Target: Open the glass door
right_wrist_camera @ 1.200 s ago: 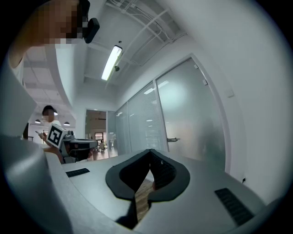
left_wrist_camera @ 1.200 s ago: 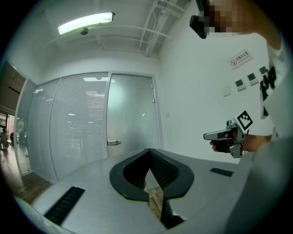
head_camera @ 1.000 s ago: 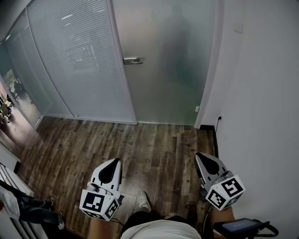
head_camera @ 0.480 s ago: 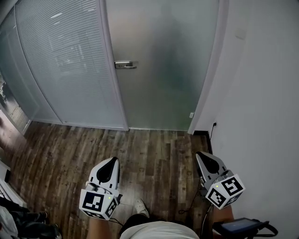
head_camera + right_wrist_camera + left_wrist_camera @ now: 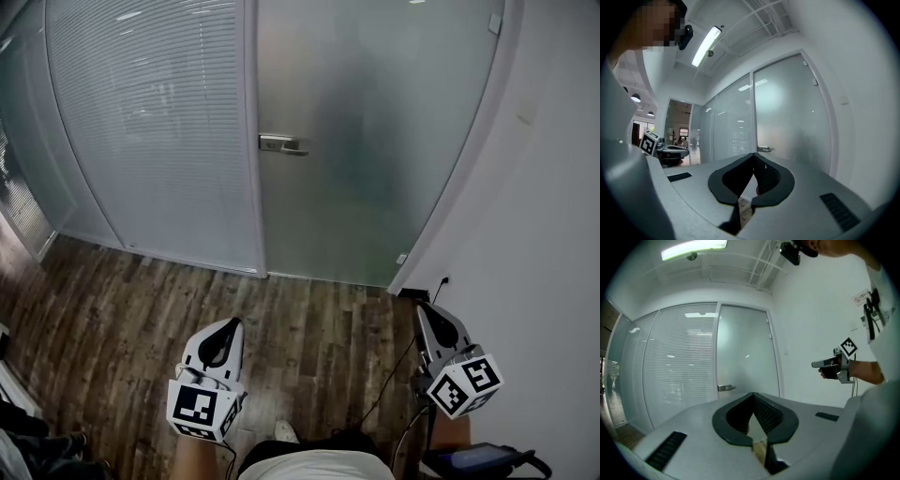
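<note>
- glass door [image 5: 375, 141]: frosted and shut, straight ahead in the head view. its metal handle [image 5: 281, 143] sits at the door's left edge, just beside the slatted glass panel [image 5: 150, 122].
- left gripper [image 5: 223, 330] and right gripper [image 5: 429, 317]: both are held low over the wooden floor [image 5: 300, 309], well apart from the door. each gripper view shows the jaws together with nothing between them.
- step in hand (a judgement): the approach to the handle, with no contact made yet.
- doing it well: the lever points right, toward the door's middle, so a push near its free end should turn it most easily. the jaws would have to part first for a clamp on the lever; closed, they could only bear down on it from above. which way the door swings cannot be told, so the first pull or push should be gentle.
- edges and room: the white wall [image 5: 553, 234] stands close on the right gripper's side, and a cable [image 5: 398, 370] trails over the floor there. the floor to the left lies open, leaving the left gripper the freer path.
</note>
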